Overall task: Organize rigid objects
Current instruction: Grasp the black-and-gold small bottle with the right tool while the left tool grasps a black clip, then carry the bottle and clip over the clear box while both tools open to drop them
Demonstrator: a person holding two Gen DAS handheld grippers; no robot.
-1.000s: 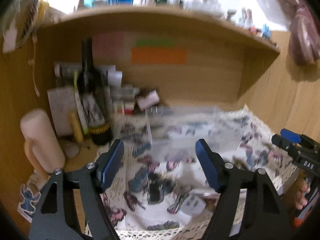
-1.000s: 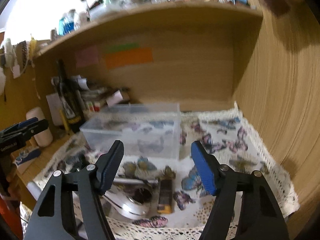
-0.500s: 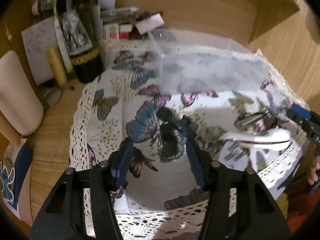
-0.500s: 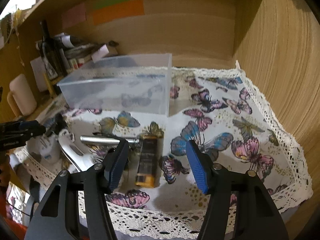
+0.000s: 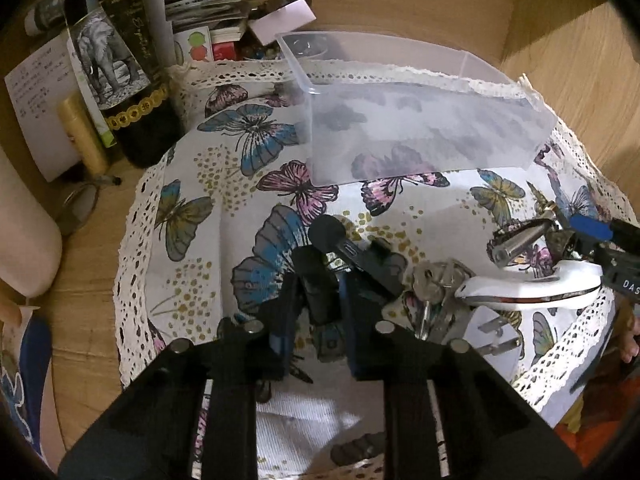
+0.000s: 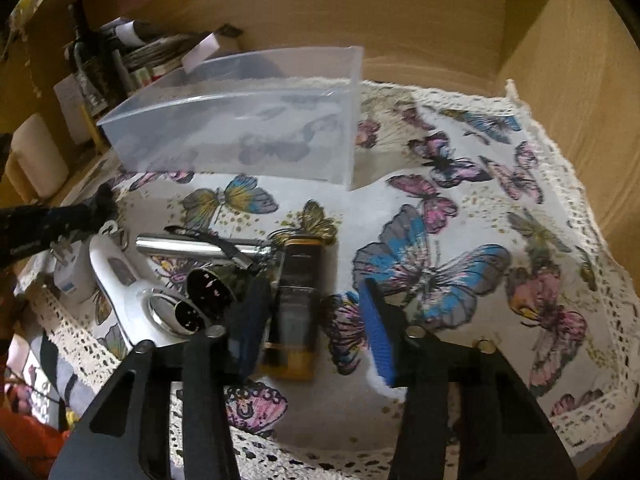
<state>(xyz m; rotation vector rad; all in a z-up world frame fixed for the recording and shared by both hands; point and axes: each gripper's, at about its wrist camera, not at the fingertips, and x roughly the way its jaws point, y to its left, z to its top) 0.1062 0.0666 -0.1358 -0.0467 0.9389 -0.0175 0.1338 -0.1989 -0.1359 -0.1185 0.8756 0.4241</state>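
My left gripper [image 5: 316, 312] pinches a black gadget [image 5: 320, 276] in front of the clear bin [image 5: 420, 128]. My right gripper [image 6: 310, 320] is spread around a black-and-gold lighter [image 6: 296, 304], also before that bin.

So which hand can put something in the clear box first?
Probably the left. The left gripper is already shut on the black gadget, so it only needs lifting to the box. The right gripper is open, straddling the gold-and-black case without gripping it yet.

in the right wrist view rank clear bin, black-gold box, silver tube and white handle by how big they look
1. clear bin, by far the largest
2. white handle
3. black-gold box and silver tube look about alike; the box is nearer the camera and partly behind the right gripper, so unranked.
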